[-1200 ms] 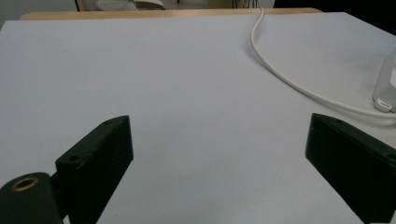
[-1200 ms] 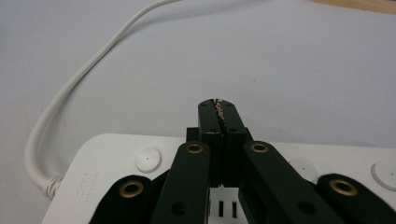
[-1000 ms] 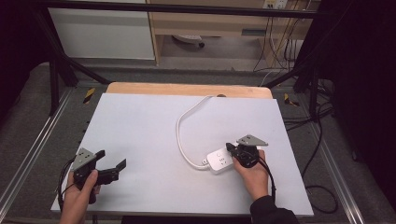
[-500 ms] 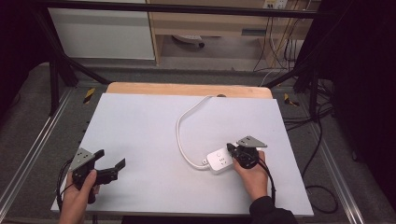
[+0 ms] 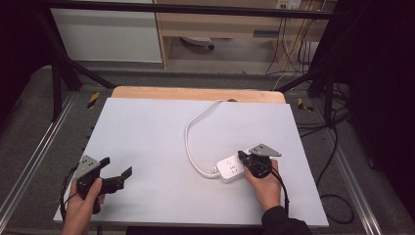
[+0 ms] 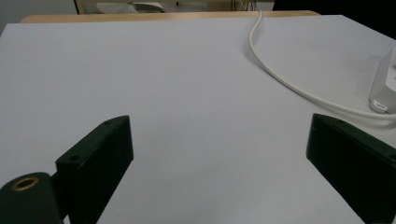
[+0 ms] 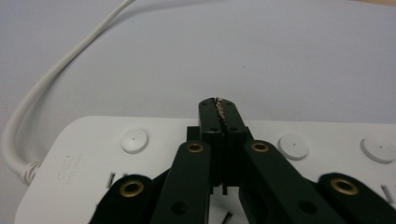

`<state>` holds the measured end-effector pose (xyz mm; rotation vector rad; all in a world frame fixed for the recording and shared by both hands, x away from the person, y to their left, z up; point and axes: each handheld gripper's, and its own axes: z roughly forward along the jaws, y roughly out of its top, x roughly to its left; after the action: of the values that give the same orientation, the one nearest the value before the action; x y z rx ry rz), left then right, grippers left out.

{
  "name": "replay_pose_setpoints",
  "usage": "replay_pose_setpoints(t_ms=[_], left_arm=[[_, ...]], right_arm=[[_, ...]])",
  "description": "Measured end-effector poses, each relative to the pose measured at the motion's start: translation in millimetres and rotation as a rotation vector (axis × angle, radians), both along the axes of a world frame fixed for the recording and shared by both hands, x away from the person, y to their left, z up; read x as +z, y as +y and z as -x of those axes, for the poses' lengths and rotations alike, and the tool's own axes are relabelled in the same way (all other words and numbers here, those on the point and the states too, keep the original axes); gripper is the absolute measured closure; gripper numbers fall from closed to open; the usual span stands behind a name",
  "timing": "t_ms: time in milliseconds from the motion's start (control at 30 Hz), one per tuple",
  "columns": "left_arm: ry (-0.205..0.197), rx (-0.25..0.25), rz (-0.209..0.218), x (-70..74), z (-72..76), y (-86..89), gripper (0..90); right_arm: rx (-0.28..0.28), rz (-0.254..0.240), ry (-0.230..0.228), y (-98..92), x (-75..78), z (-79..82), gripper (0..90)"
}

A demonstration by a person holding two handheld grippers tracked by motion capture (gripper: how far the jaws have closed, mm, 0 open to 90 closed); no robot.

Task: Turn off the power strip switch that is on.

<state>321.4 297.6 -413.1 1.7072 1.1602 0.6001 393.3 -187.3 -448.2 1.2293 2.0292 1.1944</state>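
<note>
A white power strip point(image 5: 226, 170) with round buttons lies flat on the white tabletop point(image 5: 147, 132) at the right front. Its white cable point(image 5: 188, 139) curves off toward the table's far edge. My right gripper point(image 5: 242, 157) rests over the strip's right end, jaws shut with nothing between them. In the right gripper view the closed tips point(image 7: 218, 104) sit above the strip point(image 7: 88, 154), between two buttons, near its far edge. My left gripper point(image 5: 117, 167) hovers open at the left front, far from the strip. Its jaws point(image 6: 219, 123) stand wide apart over bare table, with the cable point(image 6: 280, 79) and strip end point(image 6: 385, 84) beyond.
A wooden strip point(image 5: 195, 93) edges the table's far side. Metal frame rails point(image 5: 36, 156) run along both sides. Dark cables point(image 5: 333, 142) hang and lie on the floor at the right. A white cabinet point(image 5: 107, 34) stands behind the table.
</note>
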Motion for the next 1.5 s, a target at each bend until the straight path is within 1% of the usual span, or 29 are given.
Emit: replay_pose_setpoints(t_ms=[267,367,400,500,567,700,833,1000,1133,1500], left_arm=[[0.001,0.002,0.002,-0.1,0.2,0.1,7.3],[0.002,-0.003,-0.003,-0.1,0.1,-0.1,7.3],[0.002,-0.002,-0.003,-0.1,0.1,-0.2,7.3],[0.003,-0.003,-0.006,0.1,0.4,0.2,7.4],[0.002,-0.001,-0.003,-0.1,0.3,0.3,7.4],[0.007,-0.003,-0.007,-0.4,0.0,0.6,7.5],[0.004,-0.002,-0.008,-0.2,0.4,0.4,7.5],[0.006,-0.002,-0.009,-0.5,-0.1,0.5,7.6],[0.006,-0.001,-0.003,-0.6,0.0,0.0,7.6],[0.01,-0.002,-0.007,-1.1,0.1,-0.4,7.6]], right_arm=[[0.004,-0.002,0.004,-0.4,0.3,-0.5,90.0],[0.007,0.007,-0.005,0.3,-0.1,-0.3,90.0],[0.01,0.017,-0.015,1.4,-0.5,-0.4,90.0],[0.007,0.018,-0.016,2.6,-0.7,-0.2,90.0],[0.009,0.036,-0.019,4.4,0.0,1.2,90.0],[0.005,0.025,-0.014,3.9,-0.1,1.0,90.0],[0.002,0.022,-0.013,3.0,0.0,1.6,90.0],[-0.002,0.002,0.0,-0.1,0.0,0.7,90.0],[0.003,0.004,-0.002,-0.2,-0.2,0.3,90.0],[0.002,0.009,-0.005,0.6,-0.3,0.3,90.0]])
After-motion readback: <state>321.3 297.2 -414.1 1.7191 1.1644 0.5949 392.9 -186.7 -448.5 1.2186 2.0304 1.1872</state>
